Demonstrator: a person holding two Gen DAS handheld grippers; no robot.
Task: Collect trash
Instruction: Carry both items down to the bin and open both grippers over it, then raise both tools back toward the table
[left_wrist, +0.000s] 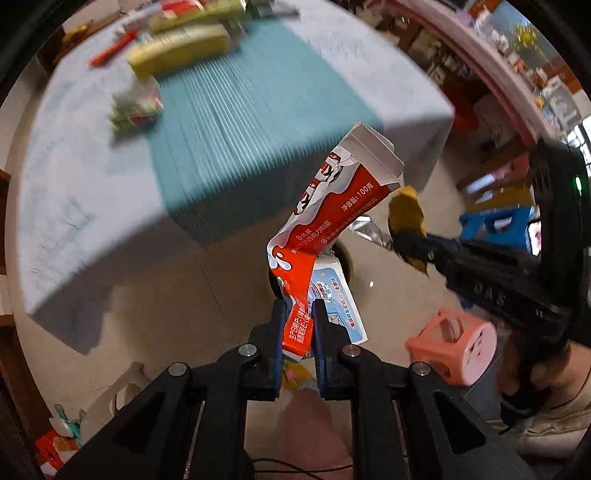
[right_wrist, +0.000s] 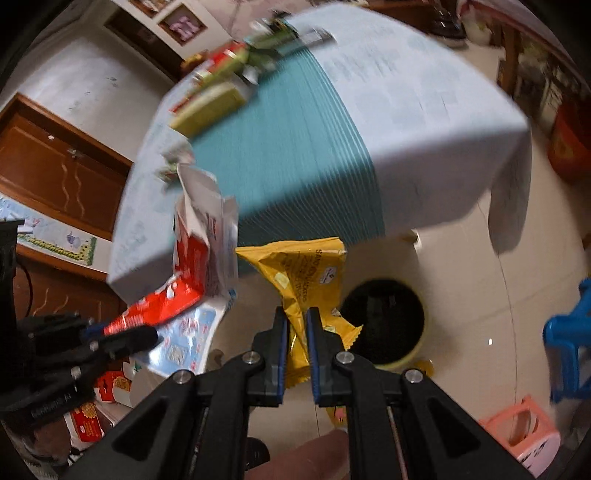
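Left tool (left_wrist: 299, 317) pinches bent red-and-white cardboard box (left_wrist: 325, 206); right tool (right_wrist: 295, 325) pinches crinkly yellow plastic wrapper (right_wrist: 306, 273).

The right gripper (right_wrist: 296, 321) is clamped on a crumpled yellow snack wrapper (right_wrist: 306, 273), whose printed top fans out above the blue pads while its lower end hangs down between the black fingers. Just beyond and to the right, on the pale tiled floor (right_wrist: 480, 280), stands a round bin (right_wrist: 388, 325) with a dark inside and a yellowish rim. At the left, the left gripper (right_wrist: 125, 338) pinches a flattened red and white carton (right_wrist: 188, 273) together with a pale blue printed sheet (right_wrist: 184, 336). Behind both, blurred, the tabletop (right_wrist: 406, 92) carries a light cloth with a teal strip, and green and red packets (right_wrist: 221, 96) lie at its far end. A pink stool (right_wrist: 517, 432) and a blue stool (right_wrist: 569, 332) stand at the right edge.
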